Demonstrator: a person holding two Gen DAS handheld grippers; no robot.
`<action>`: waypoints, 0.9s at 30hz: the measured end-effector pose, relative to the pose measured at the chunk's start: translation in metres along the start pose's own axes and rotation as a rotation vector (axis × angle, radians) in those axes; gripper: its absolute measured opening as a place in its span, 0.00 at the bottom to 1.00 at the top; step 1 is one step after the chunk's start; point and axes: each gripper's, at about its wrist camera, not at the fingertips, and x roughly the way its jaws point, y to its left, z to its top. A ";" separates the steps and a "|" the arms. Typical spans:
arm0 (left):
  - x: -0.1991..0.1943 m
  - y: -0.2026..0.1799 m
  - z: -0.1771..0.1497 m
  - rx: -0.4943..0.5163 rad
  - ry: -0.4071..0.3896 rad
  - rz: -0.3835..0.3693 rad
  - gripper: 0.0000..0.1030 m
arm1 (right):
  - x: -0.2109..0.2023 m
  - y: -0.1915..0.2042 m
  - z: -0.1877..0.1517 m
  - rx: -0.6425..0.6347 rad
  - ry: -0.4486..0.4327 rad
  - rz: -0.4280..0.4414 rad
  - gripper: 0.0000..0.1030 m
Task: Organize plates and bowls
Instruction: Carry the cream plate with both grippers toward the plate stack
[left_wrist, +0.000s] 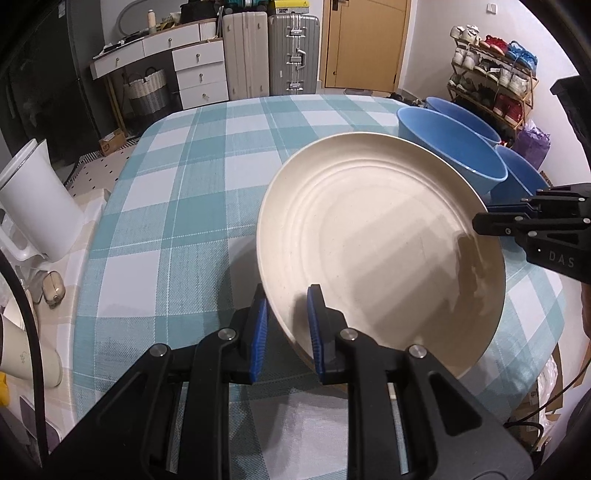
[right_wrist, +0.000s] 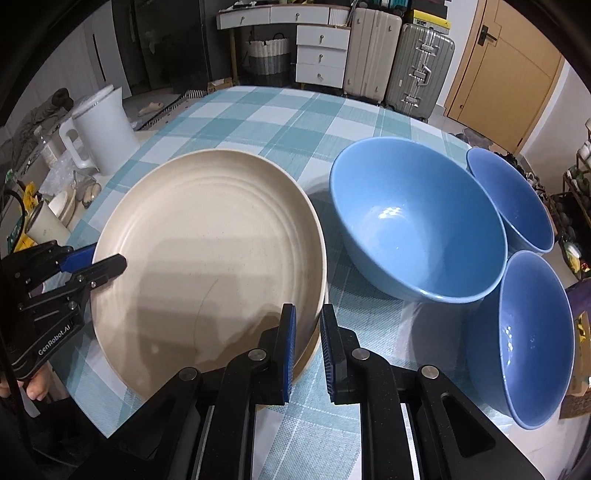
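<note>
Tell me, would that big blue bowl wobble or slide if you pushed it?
Probably slide a little: the big blue bowl looks glossy, but the checked cloth is woven and may grip. It seems to sit slightly tilted, so it could rock. It looks hard and stiff, maybe breakable, and two smaller bowls stand close.

1 cream plate (right_wrist: 207, 236), 3 blue bowls (right_wrist: 417, 218) (1 lg, 2 sm), 2 suitcases (right_wrist: 419, 62), 1 wht jug (right_wrist: 105, 129)

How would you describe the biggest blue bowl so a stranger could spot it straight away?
On the checked tablecloth, look just right of the cream plate in the right wrist view. The biggest blue bowl sits there. It is wider than the two blue bowls beside it and nearest the plate.
</note>
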 end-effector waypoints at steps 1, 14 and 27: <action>0.002 0.000 0.000 0.001 0.003 0.001 0.16 | 0.002 0.001 -0.001 -0.006 0.003 -0.007 0.13; 0.018 -0.005 -0.006 0.036 0.038 0.021 0.18 | 0.011 0.012 -0.005 -0.035 0.052 -0.062 0.15; 0.023 -0.013 -0.010 0.077 0.044 0.046 0.20 | 0.020 0.013 -0.010 -0.058 0.071 -0.094 0.15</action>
